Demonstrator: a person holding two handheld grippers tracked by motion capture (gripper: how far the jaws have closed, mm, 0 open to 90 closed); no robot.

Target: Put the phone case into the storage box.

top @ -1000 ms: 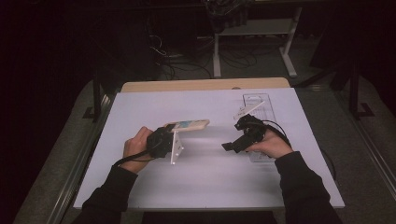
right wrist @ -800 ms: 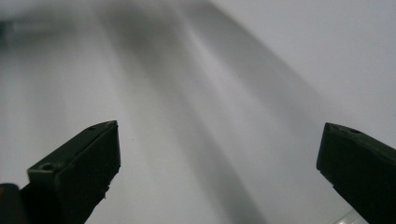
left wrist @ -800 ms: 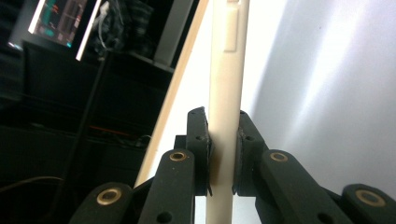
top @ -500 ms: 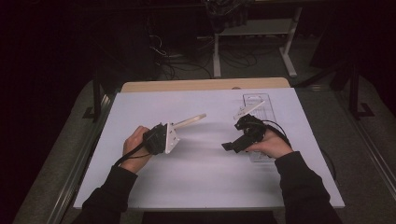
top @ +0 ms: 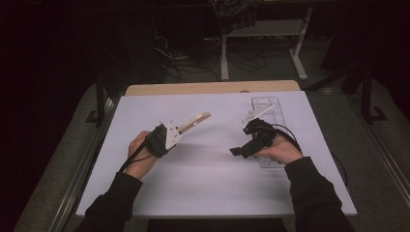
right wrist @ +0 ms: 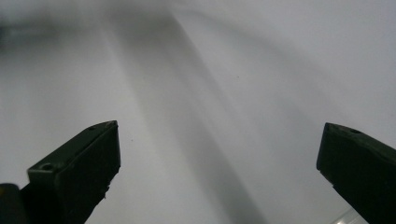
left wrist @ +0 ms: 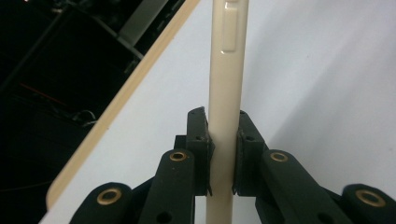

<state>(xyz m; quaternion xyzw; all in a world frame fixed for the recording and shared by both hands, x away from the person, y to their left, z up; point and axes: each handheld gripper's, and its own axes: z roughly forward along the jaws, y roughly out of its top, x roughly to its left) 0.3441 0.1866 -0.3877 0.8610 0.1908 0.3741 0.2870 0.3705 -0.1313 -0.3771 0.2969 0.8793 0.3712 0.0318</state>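
My left gripper is clamped on a cream phone-like slab, pads pressed on its two thin edges near one end. Rest of the slab sticks out ahead of my fingers, edge-on to me, side button further along it. In the high view the slab rides up off the white table, tilted, free end pointing away toward the far side.

My right gripper has jaws wide apart, nothing between them, just bare tabletop beneath. In the high view it sits near the sheet, tips aimed at my left hand, well apart from the slab.

Beyond my right fingers, a clear plastic tray lies flat on the table.

Risks, my read: grip is on narrow smooth edges near one end, so the long overhang could lever the slab round between the pads or slide it out if I swing fast. If it drops it hits the table flat. Handing over to the right, the slab's free end could knock a fingertip if misaligned.
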